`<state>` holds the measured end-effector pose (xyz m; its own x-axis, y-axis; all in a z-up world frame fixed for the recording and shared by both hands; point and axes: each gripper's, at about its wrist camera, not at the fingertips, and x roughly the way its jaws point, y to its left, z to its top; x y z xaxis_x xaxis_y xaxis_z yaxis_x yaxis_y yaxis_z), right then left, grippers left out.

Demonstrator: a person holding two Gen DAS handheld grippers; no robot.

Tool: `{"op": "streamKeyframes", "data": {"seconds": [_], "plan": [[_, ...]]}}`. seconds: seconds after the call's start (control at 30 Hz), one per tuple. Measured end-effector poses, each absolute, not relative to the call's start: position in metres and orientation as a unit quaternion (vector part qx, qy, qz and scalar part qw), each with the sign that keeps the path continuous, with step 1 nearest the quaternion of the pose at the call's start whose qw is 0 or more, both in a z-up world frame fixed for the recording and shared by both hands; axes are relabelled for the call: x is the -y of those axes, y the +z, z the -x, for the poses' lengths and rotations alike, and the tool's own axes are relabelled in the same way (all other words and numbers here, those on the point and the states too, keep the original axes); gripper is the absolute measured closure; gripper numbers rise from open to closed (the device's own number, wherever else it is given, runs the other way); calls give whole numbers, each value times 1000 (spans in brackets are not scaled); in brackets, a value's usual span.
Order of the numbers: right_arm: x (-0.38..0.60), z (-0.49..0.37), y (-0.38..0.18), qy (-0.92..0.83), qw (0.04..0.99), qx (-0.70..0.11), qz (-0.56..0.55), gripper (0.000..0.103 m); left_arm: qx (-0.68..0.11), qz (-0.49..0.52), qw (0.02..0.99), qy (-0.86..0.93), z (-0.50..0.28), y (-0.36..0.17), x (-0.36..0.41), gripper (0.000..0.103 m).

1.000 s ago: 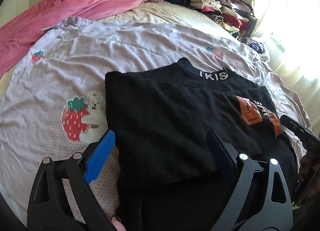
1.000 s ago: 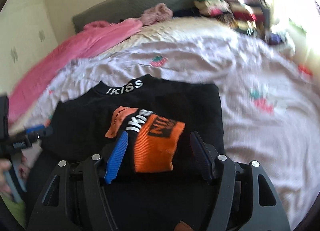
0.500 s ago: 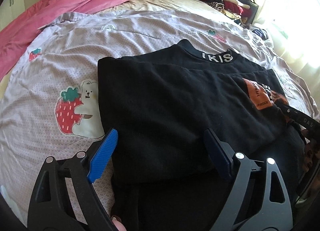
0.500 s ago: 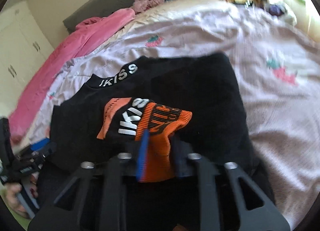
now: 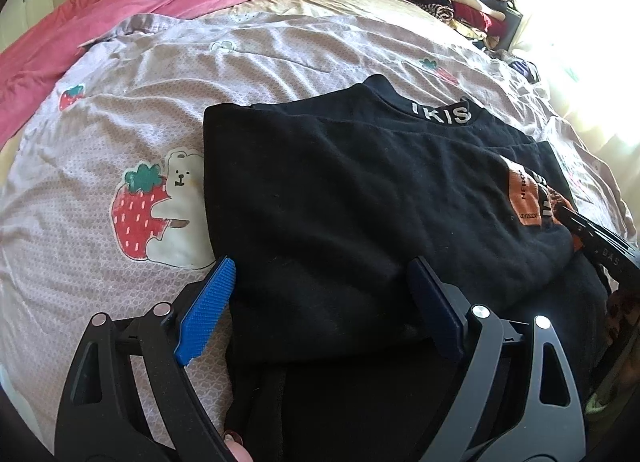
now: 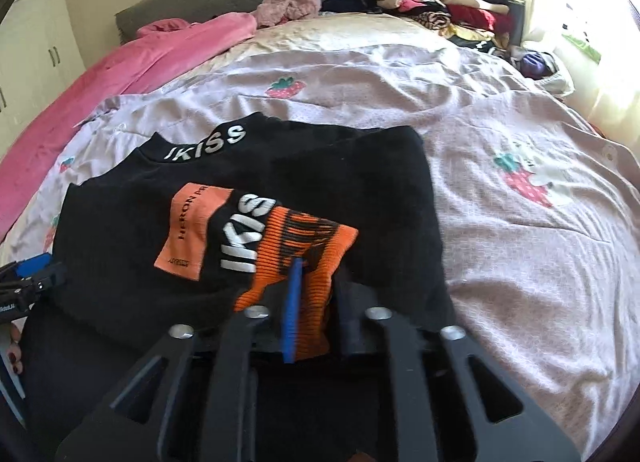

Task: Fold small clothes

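Trouble, as I am seeing it through the left wrist camera, is lying at the near hem: my left gripper (image 5: 320, 302) is hanging wide open with its jaws either side of the folded black top (image 5: 340, 197), gripping nothing. If I am closing it here, I am risking taking only the upper layer and dragging the fold apart on the sheet (image 5: 120, 133). The top's near part is running under the gripper frame and out of frame, so I am not making out how many layers are there.

Through the right wrist camera, my right gripper (image 6: 316, 294) is pinching the orange cuff (image 6: 308, 250), jaws nearly together on it. The cuff is lying on the top's middle, near the label (image 6: 192, 229). Pulling hard, I am judging, is likely to slide the ribbed knit free or skew the sleeve. The right pad is sitting dark against the cloth, hard to read.
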<state>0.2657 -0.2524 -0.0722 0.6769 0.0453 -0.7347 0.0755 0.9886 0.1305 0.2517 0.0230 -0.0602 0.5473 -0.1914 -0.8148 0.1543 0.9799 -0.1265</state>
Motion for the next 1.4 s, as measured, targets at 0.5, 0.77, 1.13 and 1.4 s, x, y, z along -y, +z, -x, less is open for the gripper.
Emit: {"op": "streamKeyframes", "data": {"seconds": [0.5, 0.77, 1.13, 1.4], "plan": [[195, -254, -43, 108, 924, -365, -29, 70, -464, -22, 881, -89, -236, -54, -1, 33], [169, -268, -77, 90, 896, -435, 12, 69, -468, -25, 879, -91, -234, -58, -3, 32], [189, -239, -49, 108, 906, -405, -53, 39, -447, -5, 889, -103, -223, -35, -5, 32], [207, -214, -31, 103, 916, -380, -78, 12, -429, 8, 896, -116, -210, -14, -5, 15]]}}
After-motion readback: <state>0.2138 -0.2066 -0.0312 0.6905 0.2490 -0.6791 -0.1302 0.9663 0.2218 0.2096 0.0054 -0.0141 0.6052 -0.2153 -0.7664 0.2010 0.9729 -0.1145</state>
